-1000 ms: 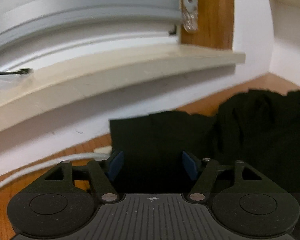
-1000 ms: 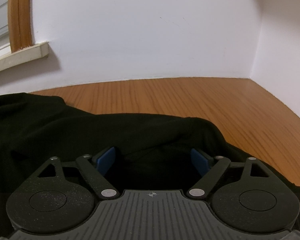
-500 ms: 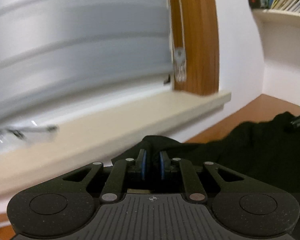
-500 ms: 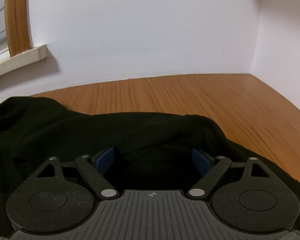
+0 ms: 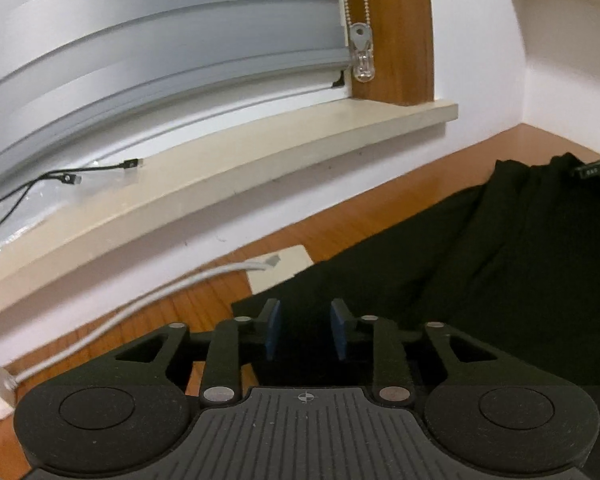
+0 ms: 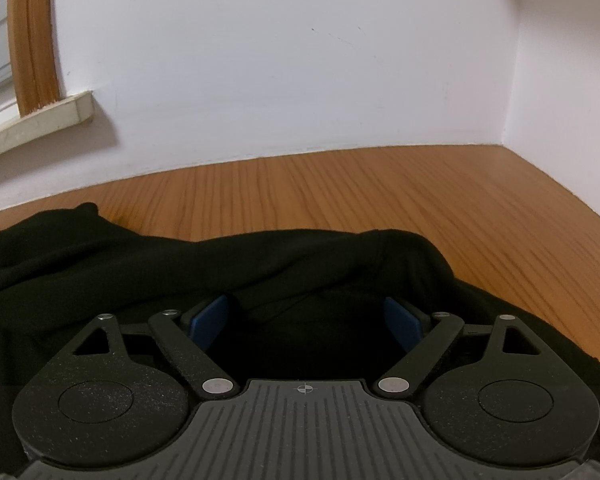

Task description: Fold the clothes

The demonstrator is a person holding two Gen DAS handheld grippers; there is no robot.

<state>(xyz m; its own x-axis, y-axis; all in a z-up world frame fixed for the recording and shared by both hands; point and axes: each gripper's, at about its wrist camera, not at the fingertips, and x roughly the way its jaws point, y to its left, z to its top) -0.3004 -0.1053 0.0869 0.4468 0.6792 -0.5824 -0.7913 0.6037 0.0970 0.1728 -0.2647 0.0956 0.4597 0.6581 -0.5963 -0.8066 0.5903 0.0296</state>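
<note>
Left claw (image 5: pixel 305 334) hovers with its blue pads parted over the black garment (image 5: pixel 480 272), gripping nothing. Right claw (image 6: pixel 305 322) is spread wide above the same rumpled cloth, which lies on the wooden counter (image 6: pixel 380 196).

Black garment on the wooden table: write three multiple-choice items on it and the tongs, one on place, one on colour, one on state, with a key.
1. Where does the white cable lie?
A. On the table left of the black garment
B. On top of the garment
C. On the windowsill

2. What colour are the pads of the left tongs?
A. Red
B. Blue
C. White

3. How do the right tongs stand?
A. Shut on the garment
B. Shut on nothing
C. Open over the garment

Key: 1 A, the cable runs across bare wood beside the cloth's corner. 2 B, both pads show blue. 3 C, its pads sit wide apart with dark cloth between them.
</note>
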